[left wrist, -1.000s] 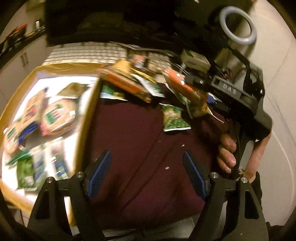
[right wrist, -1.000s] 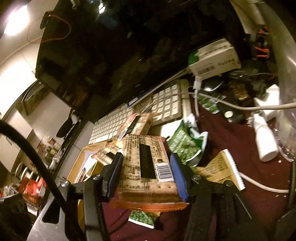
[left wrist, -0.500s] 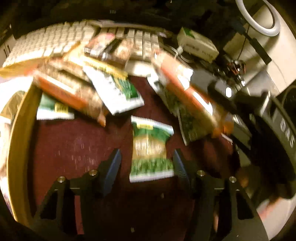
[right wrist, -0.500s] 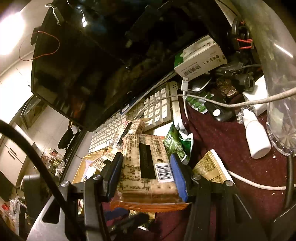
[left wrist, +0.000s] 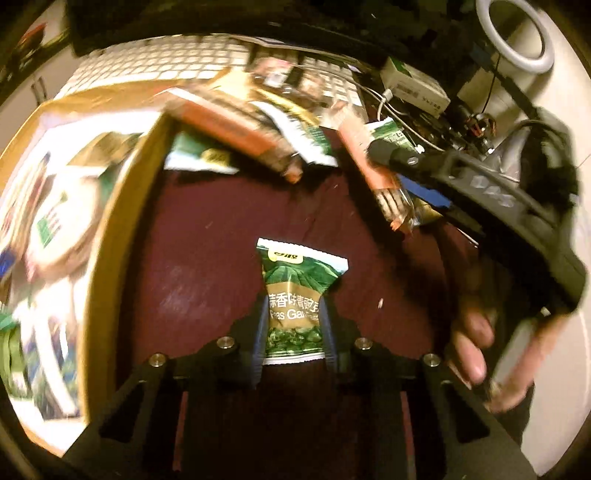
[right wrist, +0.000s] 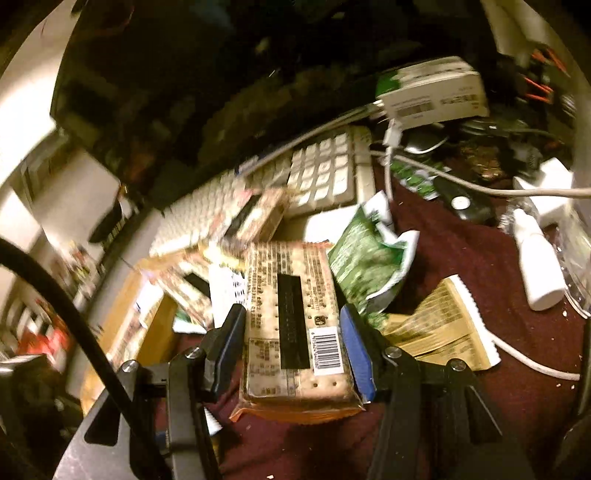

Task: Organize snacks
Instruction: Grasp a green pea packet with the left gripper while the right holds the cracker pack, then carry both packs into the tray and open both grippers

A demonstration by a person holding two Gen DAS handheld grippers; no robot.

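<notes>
Looking like cluttered home desk: white keyboard (right wrist: 258,192) sitting under dark monitor (right wrist: 184,74) at far side, cables (right wrist: 480,186) trailing right, ring light (left wrist: 515,35) standing far right.

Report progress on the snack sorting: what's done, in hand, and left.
Done: several packets already lie in the tray. In hand: the right tongs grip a cracker pack; the left tongs are closing on a green pea packet. Left: a snack pile by the keyboard.

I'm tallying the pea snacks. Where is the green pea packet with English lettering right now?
In the left wrist view, the green pea packet lies on the maroon cloth between the closing left gripper pads, right of the wooden tray.
</notes>
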